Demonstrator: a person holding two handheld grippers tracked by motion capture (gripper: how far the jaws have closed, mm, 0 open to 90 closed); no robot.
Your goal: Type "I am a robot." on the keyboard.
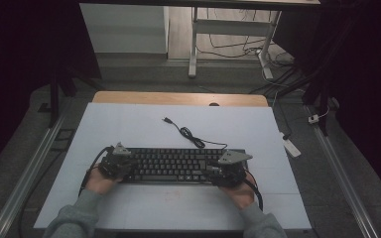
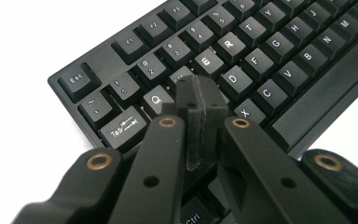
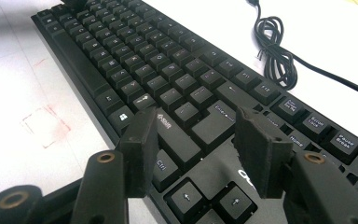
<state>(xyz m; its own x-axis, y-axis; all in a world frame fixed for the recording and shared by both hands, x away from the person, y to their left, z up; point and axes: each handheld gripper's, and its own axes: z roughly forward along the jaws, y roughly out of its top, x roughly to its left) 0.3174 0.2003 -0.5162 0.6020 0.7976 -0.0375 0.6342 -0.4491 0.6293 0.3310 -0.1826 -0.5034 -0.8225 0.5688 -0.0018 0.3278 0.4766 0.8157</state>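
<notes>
- The left gripper (image 1: 115, 162) sits at about eight o'clock on the table (image 1: 129, 129), held in the person's left hand (image 1: 98, 181), over the left end of the keyboard (image 1: 173, 164).
- In the left gripper view its jaws are pressed together with nothing between them, tips down among the keys just right of the Q key (image 2: 154, 99) — the W key is hidden under them, the E key (image 2: 206, 61) lies just beyond at one o'clock.
- The Tab key (image 2: 123, 128) is at nine o'clock of those tips, the Esc key (image 2: 77, 79) further out at ten o'clock.
- The keyboard lies flat, long side across the table, slightly nearer the person than the table's middle.
- Its cable (image 1: 188, 133) runs off the back edge toward twelve o'clock, bunched in a small coil, the plug (image 1: 166, 119) lying loose on the white surface.
- The right gripper (image 1: 226, 171) is at four o'clock, in the right hand (image 1: 240, 193), over the keyboard's right end.
- In the right gripper view its jaws stand apart, gripping nothing — they hover above the right Ctrl key (image 3: 161, 164) and the arrow keys (image 3: 186, 197), with the Enter key (image 3: 214, 122) just ahead between them.
- A faint reddish square mark (image 3: 44, 125) shows on the table at nine o'clock of the right jaws.
</notes>
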